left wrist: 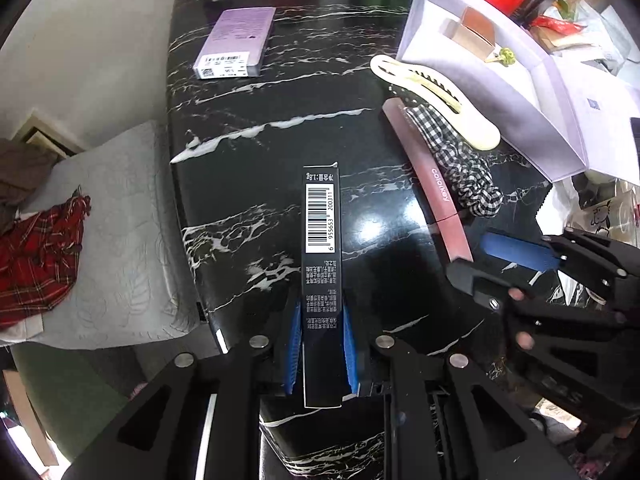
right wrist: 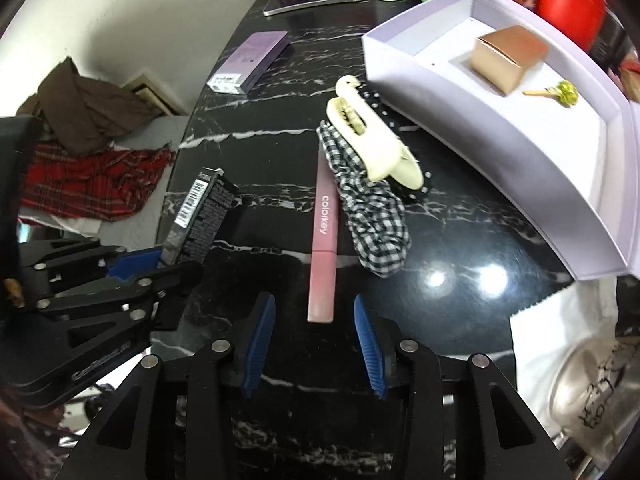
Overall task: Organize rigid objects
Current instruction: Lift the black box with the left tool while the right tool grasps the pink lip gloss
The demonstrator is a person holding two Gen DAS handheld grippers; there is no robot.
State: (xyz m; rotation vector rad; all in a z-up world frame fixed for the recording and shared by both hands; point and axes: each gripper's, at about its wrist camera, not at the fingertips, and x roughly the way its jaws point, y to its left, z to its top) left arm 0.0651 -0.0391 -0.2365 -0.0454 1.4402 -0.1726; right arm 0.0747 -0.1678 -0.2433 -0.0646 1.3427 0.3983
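You are holding the slim black carton [left wrist: 321, 276] in your left claw [left wrist: 321, 344], its blue pads clamped on the carton's long sides near the lower end, so most of its length is sticking out ahead over the black marble counter [left wrist: 248, 128]. Your right claw [right wrist: 316, 344] is hanging with its pads apart and nothing gripped, the near end of the pink colorkey tube [right wrist: 323, 248] lying just ahead between them. To do this well, you should be lowering the right claw squarely over the tube's end, keeping clear of the checked scrunchie [right wrist: 372, 220] touching its far side, and closing only once both pads are flanking it. Counting what is lying out: one black carton, one pink tube, one scrunchie, one cream hair clip [right wrist: 372, 140] resting on it, one purple carton [left wrist: 236, 42] farther back, and one open lilac box [right wrist: 500, 152] already holding one copper-coloured carton [right wrist: 506, 60] and one small green-headed trinket [right wrist: 566, 92].
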